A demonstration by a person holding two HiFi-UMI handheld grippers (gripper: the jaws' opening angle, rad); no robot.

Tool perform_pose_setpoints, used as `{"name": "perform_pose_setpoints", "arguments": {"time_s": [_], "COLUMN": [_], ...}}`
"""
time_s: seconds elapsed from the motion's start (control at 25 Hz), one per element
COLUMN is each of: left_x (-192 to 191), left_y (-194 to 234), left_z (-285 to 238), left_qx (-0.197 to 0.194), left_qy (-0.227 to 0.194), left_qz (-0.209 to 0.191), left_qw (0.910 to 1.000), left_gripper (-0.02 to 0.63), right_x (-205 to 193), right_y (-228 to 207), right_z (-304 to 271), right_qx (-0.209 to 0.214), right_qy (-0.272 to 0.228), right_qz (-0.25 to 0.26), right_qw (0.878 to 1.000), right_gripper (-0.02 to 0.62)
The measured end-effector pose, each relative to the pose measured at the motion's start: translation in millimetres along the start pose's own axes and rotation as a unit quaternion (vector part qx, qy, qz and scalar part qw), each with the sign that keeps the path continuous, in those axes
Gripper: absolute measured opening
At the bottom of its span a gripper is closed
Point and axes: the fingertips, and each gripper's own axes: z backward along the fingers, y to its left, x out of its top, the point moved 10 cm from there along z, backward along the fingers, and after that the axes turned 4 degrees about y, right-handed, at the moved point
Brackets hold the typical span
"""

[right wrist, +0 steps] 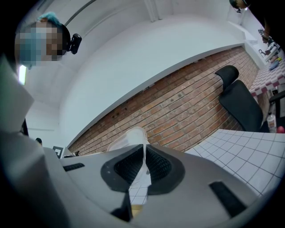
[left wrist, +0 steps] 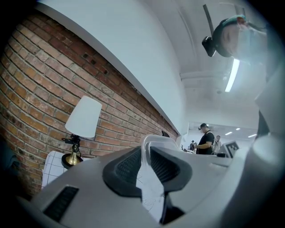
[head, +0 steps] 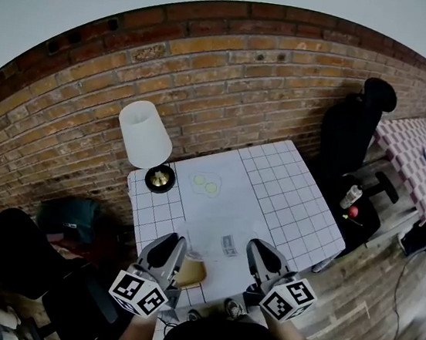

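Note:
A clear plastic bag (head: 220, 232) is stretched over the near edge of the white grid-patterned table (head: 295, 199). My left gripper (head: 175, 247) is shut on the bag's left edge, and the thin clear film (left wrist: 147, 178) is pinched between its dark pads (left wrist: 127, 165). My right gripper (head: 257, 252) is shut on the bag's right edge, with the film (right wrist: 141, 171) squeezed between its pads (right wrist: 160, 165). A tan flat item (head: 191, 273) lies next to the left gripper; I cannot tell what it is. A small printed patch (head: 229, 244) shows between the grippers.
A lamp with a white shade (head: 145, 133) on a round brass base (head: 160, 178) stands at the table's far left. Two pale yellow-green rounds (head: 205, 184) lie beside it. A brick wall (head: 231, 90) is behind; a black office chair (head: 354, 133) is to the right.

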Motion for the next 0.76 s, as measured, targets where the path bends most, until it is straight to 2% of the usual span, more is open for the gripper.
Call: {"name": "perform_pose_setpoints", "arguments": {"time_s": [0.76], "left_x": [-3.0], "left_y": [3.4], "left_z": [1.0], "left_qx": [0.015], "left_qy": [-0.001], "left_qz": [0.01], "left_qw": [0.9998], "left_gripper": [0.071], "right_x": [-2.0], "right_y": [-2.1], "right_z": [-6.5], "right_qx": [0.006], "right_qy": [0.006], "right_qz": [-0.002], "right_qw": [1.0], "right_gripper": [0.018]}}
